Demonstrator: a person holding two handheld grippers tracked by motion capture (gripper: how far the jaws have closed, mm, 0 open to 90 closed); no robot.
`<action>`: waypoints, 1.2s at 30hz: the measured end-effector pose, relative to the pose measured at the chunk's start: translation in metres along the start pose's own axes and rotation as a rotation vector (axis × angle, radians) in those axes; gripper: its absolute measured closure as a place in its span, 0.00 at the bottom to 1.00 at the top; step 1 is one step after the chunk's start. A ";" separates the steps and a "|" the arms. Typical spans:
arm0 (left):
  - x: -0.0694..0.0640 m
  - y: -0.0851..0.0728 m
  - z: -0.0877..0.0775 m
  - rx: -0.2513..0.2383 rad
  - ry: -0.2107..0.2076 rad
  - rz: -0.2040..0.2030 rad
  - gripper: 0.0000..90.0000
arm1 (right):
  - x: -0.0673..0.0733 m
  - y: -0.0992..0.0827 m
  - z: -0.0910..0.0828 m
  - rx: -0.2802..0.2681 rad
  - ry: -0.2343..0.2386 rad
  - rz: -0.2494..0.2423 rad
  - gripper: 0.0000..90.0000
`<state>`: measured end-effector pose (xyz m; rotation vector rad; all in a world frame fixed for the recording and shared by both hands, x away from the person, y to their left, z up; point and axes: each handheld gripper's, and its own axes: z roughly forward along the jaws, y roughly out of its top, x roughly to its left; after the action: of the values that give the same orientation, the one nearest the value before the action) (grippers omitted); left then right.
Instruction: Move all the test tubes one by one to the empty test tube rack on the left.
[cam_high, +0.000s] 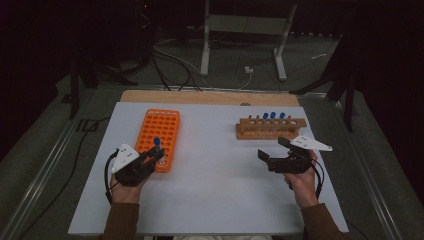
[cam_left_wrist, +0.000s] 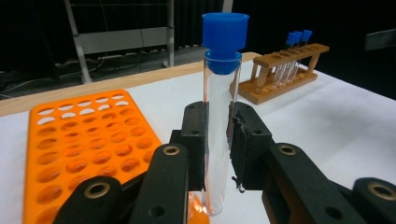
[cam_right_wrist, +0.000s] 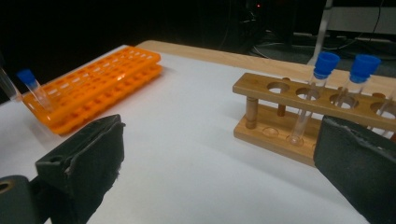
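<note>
The left gripper (cam_left_wrist: 217, 140) is clamped on a clear test tube (cam_left_wrist: 218, 140) with a blue cap, held upright just beside the near right corner of the orange rack (cam_high: 159, 137); whether its tip touches the rack is hard to tell. The right gripper (cam_high: 274, 150) has its jaws wide apart, holding nothing, near the wooden rack (cam_right_wrist: 299, 100), which carries 3 blue-capped tubes (cam_high: 273, 116).

Left tongs (cam_left_wrist: 217, 140) clamped, right tongs (cam_right_wrist: 219, 172) apparently spread wide.
</note>
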<state>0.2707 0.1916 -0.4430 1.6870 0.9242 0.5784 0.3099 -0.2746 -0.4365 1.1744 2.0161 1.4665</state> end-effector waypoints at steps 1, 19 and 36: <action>0.001 0.000 -0.002 -0.003 0.005 -0.002 0.86 | -0.001 0.000 -0.001 0.001 -0.003 -0.001 0.02; 0.023 -0.017 0.000 -0.014 0.106 -0.039 0.86 | -0.004 -0.002 -0.006 -0.018 -0.009 0.019 0.02; 0.018 -0.041 0.028 0.188 0.125 0.023 0.87 | -0.004 -0.004 -0.006 -0.015 0.001 0.019 0.02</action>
<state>0.2904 0.1955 -0.4912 1.8468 1.0782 0.6345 0.3060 -0.2822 -0.4385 1.1898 1.9969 1.4890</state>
